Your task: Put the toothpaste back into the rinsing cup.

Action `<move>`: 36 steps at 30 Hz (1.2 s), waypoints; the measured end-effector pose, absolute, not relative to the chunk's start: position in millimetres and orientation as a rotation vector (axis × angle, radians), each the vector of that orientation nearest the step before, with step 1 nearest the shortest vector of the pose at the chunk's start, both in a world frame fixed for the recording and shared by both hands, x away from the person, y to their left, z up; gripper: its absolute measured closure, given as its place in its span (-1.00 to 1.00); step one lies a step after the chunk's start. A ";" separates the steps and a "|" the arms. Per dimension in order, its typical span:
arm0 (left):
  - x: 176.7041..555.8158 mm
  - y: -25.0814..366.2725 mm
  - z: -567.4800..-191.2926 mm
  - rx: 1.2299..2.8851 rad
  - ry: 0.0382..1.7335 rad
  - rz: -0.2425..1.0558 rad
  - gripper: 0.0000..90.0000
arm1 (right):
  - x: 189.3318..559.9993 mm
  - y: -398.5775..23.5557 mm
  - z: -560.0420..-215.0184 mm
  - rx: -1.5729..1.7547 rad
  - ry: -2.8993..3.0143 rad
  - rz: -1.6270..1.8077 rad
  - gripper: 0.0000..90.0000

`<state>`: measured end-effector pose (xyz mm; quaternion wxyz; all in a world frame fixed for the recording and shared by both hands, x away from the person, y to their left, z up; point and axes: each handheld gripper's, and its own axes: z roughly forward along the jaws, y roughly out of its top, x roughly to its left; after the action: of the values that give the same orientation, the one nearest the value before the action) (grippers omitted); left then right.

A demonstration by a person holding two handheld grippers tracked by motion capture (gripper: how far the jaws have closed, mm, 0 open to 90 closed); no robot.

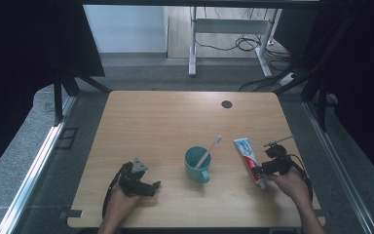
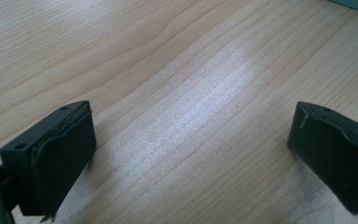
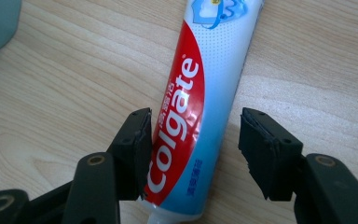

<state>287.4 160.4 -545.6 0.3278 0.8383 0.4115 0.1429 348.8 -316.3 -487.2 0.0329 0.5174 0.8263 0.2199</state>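
You are straddling the red-white-and-blue toothpaste tube (image 3: 193, 112), lying flat right of the teal mug (image 1: 197, 164), with your right gripper (image 3: 193, 156) (jaws apart, unclamped), so closing squarely comes next, while your left gripper (image 2: 191, 158) is resting wide open.

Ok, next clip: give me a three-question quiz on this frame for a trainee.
1. True or false: the toothbrush stands in the teal cup.
2. In the right gripper view, what lies between the right gripper's fingers?
A. a toothbrush
B. a toothpaste tube
C. a cup
3. What is under the left gripper in its own view?

Key
1. True: its handle sits in the cup and the head leans out to the upper right.
2. B: the toothpaste tube lies flat on the table; the fingers stand open around it, with a gap on one side.
3. Bare wooden tabletop; its fingers are wide apart with nothing between them.
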 end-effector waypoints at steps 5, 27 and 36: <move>287.4 160.4 -545.6 2.195 1.077 0.374 -0.98 | 356.4 -310.4 -487.5 1.602 2.575 0.617 -0.06; 287.4 160.4 -545.5 2.196 1.078 0.373 -0.98 | 394.7 -286.6 -488.1 1.694 2.652 0.332 -0.20; 287.4 160.5 -545.4 2.197 1.078 0.373 -0.98 | 410.6 -269.7 -491.0 1.680 2.654 0.166 -0.20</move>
<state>287.4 160.5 -545.4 0.3271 0.8387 0.4115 0.1423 410.6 -269.7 -491.0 -0.0017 0.5340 0.8438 0.0529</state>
